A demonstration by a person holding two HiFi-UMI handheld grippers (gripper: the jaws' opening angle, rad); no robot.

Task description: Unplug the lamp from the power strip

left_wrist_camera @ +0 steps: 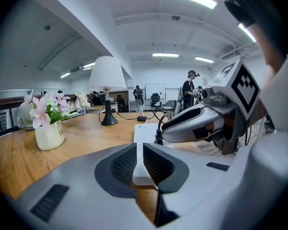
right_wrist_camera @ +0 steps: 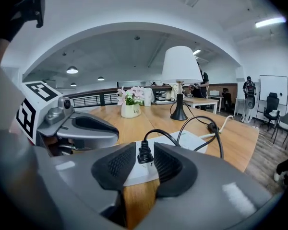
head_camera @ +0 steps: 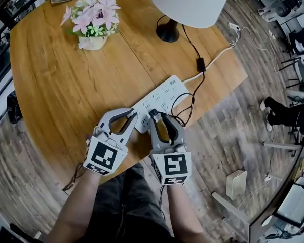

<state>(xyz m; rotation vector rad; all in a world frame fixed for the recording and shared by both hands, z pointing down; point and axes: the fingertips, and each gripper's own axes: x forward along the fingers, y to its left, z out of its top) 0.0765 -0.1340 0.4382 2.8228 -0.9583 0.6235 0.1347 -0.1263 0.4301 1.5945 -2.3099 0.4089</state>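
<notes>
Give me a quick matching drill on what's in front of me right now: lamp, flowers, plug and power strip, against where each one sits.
Things:
1. lamp
2. flowers
3. black plug
4. power strip

Places:
A. seated in a socket, between the jaws of the right gripper
B. in a white pot, far left on the table
C. lying flat near the table's front edge, left gripper at its near end
D. standing at the far side, white-shaded

Pairs: 1-D, 2-B, 3-A, 4-C.
</notes>
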